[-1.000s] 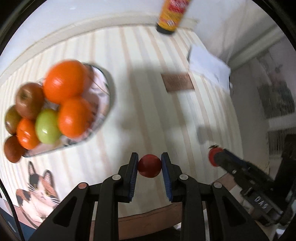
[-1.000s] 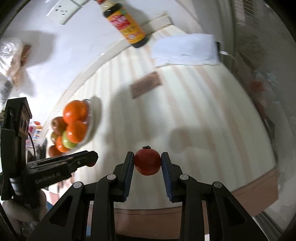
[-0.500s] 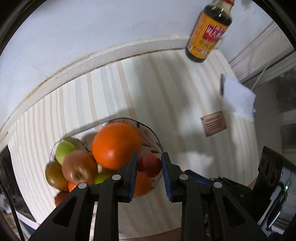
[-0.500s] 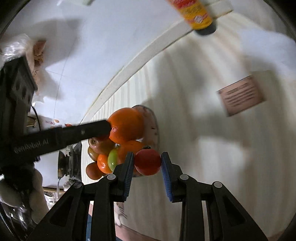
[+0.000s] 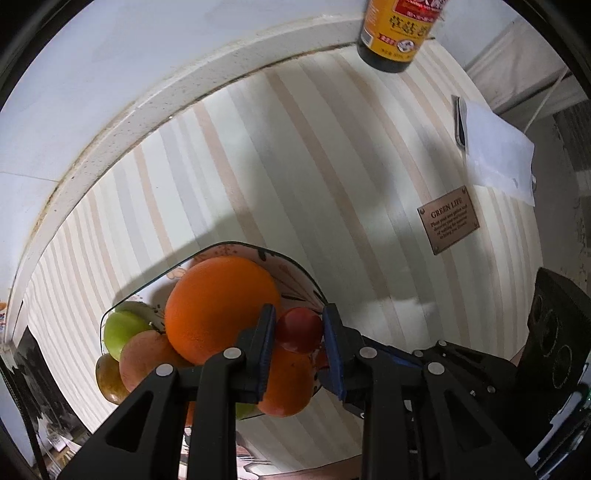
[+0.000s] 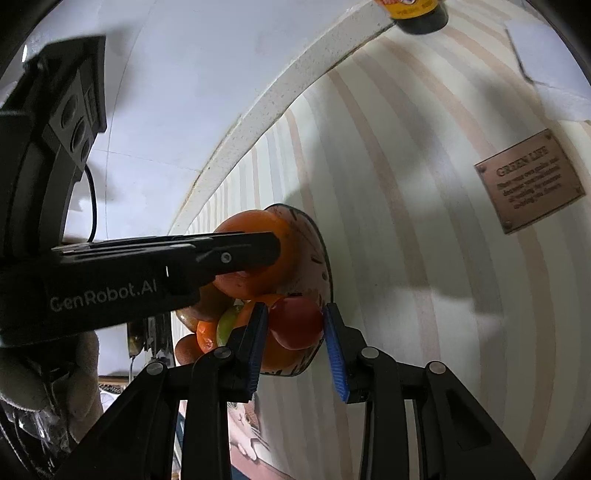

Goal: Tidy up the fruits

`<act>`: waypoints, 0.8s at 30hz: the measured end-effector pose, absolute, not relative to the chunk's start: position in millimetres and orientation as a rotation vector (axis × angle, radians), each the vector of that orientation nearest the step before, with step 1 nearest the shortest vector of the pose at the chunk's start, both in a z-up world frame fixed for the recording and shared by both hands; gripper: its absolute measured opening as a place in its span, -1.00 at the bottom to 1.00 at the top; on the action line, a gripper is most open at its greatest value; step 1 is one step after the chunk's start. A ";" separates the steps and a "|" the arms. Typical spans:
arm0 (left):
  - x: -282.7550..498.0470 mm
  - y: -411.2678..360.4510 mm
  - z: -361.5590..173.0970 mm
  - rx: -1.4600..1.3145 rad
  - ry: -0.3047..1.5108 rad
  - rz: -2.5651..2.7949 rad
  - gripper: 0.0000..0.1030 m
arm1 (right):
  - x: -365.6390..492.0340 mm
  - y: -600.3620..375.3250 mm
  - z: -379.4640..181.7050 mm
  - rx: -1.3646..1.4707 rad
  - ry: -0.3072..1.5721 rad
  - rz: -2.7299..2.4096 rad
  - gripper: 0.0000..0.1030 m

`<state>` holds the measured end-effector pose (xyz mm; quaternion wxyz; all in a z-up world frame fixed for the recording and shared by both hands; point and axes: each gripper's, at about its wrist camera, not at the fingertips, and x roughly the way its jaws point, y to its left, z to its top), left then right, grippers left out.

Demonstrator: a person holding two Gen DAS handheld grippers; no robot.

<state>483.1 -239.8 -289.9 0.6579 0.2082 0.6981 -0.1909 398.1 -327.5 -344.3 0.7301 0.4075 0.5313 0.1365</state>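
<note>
A patterned plate (image 5: 295, 267) on the striped table holds a pile of fruit: a big orange (image 5: 218, 306), a green apple (image 5: 120, 330), brownish apples and more oranges. My left gripper (image 5: 298, 330) is shut on a small red tomato (image 5: 299, 328), held just over the plate's right side. My right gripper (image 6: 295, 325) is shut on a second red tomato (image 6: 297, 323), right against the plate's near rim (image 6: 325, 258). The left gripper's body (image 6: 147, 269) crosses the right wrist view above the pile. The right gripper's body (image 5: 480, 373) shows low right in the left wrist view.
A sauce bottle (image 5: 397, 33) stands at the table's far edge by the wall. White paper (image 5: 495, 155) and a brown "GREEN LIFE" plaque (image 5: 448, 223) lie to the right. A cat-print mat (image 6: 247, 417) lies near the front edge.
Both grippers have swung from the open table over to the fruit plate, each carrying its tomato. Both tomatoes are now at the plate's right side.
</note>
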 end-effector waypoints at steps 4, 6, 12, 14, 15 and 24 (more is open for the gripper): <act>484.3 -239.3 -290.5 0.448 1.596 -0.421 -0.52 | 400.9 -327.8 -346.9 0.911 1.200 0.300 0.06; 485.4 -240.9 -291.2 0.443 1.599 -0.411 -0.51 | 401.4 -329.0 -345.0 0.907 1.198 0.299 0.24; 482.9 -236.3 -279.6 0.407 1.555 -0.394 -0.18 | 398.3 -338.8 -337.9 0.891 1.197 0.282 0.28; 480.8 -229.5 -271.6 0.385 1.522 -0.383 0.11 | 397.6 -342.9 -333.7 0.850 1.201 0.248 0.55; 478.7 -224.7 -266.0 0.365 1.502 -0.376 0.31 | 396.6 -344.1 -330.6 0.815 1.203 0.223 0.61; 435.4 -142.5 -226.5 0.173 1.362 -0.207 0.83 | 380.5 -322.6 -272.3 0.359 1.180 0.026 0.90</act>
